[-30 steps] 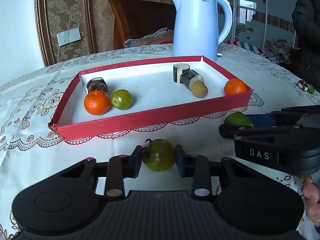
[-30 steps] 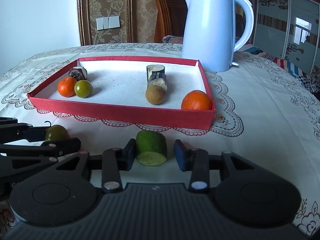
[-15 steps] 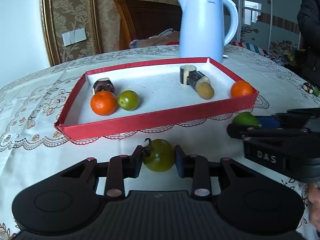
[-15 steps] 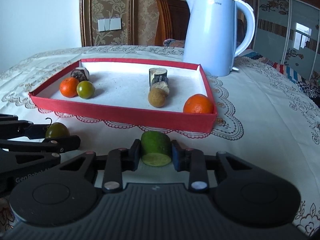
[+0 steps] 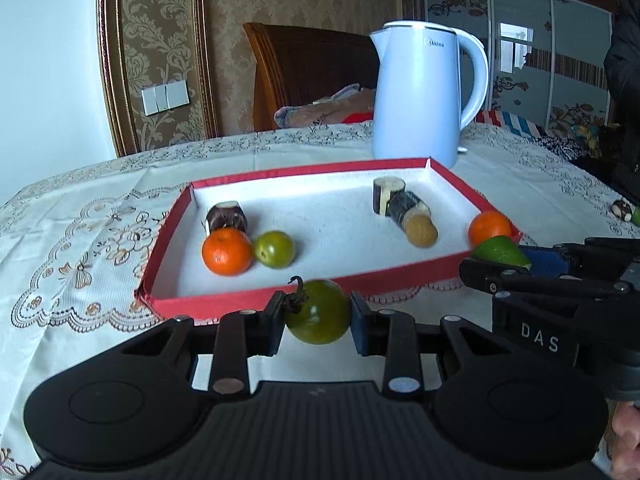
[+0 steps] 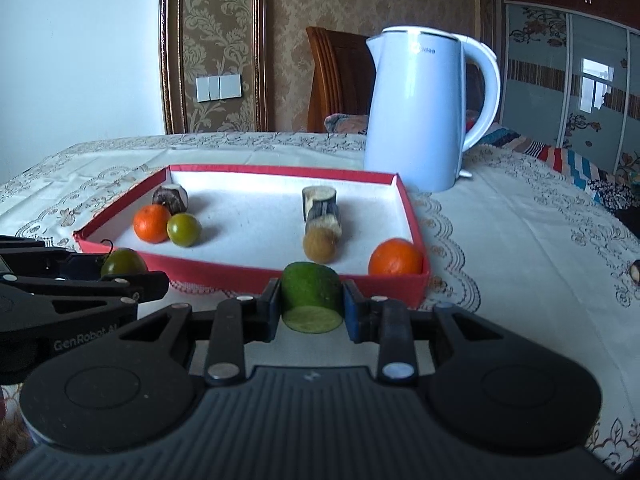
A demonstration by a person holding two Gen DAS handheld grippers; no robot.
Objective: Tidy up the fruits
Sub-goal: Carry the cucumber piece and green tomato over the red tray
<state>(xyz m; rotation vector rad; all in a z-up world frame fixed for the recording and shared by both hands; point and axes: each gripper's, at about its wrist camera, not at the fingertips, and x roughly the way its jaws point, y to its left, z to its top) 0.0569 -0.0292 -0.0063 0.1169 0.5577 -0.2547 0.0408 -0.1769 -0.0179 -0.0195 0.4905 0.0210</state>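
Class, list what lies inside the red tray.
The red tray holds two oranges, one green fruit, a brown fruit and three cut cane pieces. Its near wall hides part of the floor.

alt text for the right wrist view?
Right tongs grip a cut green fruit piece in front of a red tray holding oranges and other fruit. Left tongs hold a green tomato; white kettle behind.

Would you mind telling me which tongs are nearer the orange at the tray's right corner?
Right. The right tongs sit just before that orange; the left tongs are farther leftward.
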